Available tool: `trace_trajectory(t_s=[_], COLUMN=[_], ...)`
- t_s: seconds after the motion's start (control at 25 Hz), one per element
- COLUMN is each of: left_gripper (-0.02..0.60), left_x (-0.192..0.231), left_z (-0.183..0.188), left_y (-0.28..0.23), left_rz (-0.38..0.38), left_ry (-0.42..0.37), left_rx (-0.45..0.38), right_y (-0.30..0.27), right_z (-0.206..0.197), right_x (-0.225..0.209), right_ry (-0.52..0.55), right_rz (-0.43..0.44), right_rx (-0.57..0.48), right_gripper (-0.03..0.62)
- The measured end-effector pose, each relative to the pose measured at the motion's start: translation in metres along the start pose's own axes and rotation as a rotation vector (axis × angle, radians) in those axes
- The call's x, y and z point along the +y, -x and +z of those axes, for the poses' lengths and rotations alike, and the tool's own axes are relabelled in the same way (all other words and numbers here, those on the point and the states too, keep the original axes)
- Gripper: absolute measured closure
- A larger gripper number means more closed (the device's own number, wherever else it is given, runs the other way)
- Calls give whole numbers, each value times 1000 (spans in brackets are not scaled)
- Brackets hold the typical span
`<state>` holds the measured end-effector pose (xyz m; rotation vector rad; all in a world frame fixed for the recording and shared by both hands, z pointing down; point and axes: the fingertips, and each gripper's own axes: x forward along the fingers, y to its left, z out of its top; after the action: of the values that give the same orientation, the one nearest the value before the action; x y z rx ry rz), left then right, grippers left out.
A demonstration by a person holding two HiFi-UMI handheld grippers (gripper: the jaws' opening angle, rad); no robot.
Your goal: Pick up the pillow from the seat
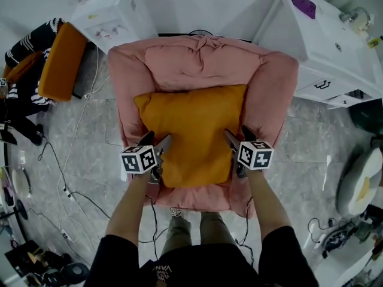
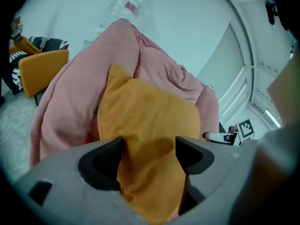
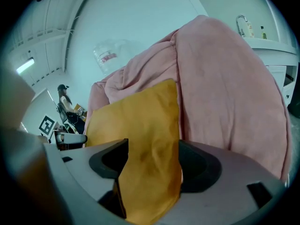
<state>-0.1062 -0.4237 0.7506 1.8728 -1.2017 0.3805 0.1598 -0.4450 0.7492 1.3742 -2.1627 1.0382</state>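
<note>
**Two open hand-held grippers at the pillow's sides**

Resting on the seat of a soft pink fabric armchair (image 1: 203,61): a mustard-orange square fabric pillow (image 1: 191,133), upper edge up against the backrest. Reaching down onto it from the person's two forearms, one at each side edge: the left hand-held gripper (image 1: 158,139) and the right hand-held gripper (image 1: 237,134).

Seen along the left hand-held gripper (image 2: 149,149): grey jaws spread wide and not clamped, a fold of the orange cloth filling the gap between them, pink upholstery rising behind. Much the same along the right hand-held gripper (image 3: 152,158): jaws released and wide apart, the pillow's edge standing between them, the pink armrest just beside it.

Around the armchair, on the grey tiled floor (image 1: 90,154): an orange padded chair (image 1: 60,61) to the left, a white cabinet (image 1: 326,46) to the right.
</note>
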Motion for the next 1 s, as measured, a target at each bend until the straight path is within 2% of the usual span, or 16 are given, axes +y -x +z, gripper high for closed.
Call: trace_trajectory(t_s=[0.4,0.48,0.72,0.84,1.0], left_gripper=[229,237,374,447,513], left_x=[12,14,9,7,2], left_z=[-5,-7,-14,-20,-29], left_y=[-24,-26,-21,-13,-4], left_rz=[44,67,83,87,82], left_ry=[-11,-11,-57,-62,-95], left_rx=[7,9,-1,-13,6], right_y=[-37,-39,-34,-28,-18], right_z=[1,-3,-13,-18,-27], right_x=[1,2,8,10,13], right_ry=[-93,-118,-139,-133,-64], right_rz=[72,97,110,104,63], right_rx=[-20,-43,-57,-53,-42], right_gripper=[287,333,465,502,531])
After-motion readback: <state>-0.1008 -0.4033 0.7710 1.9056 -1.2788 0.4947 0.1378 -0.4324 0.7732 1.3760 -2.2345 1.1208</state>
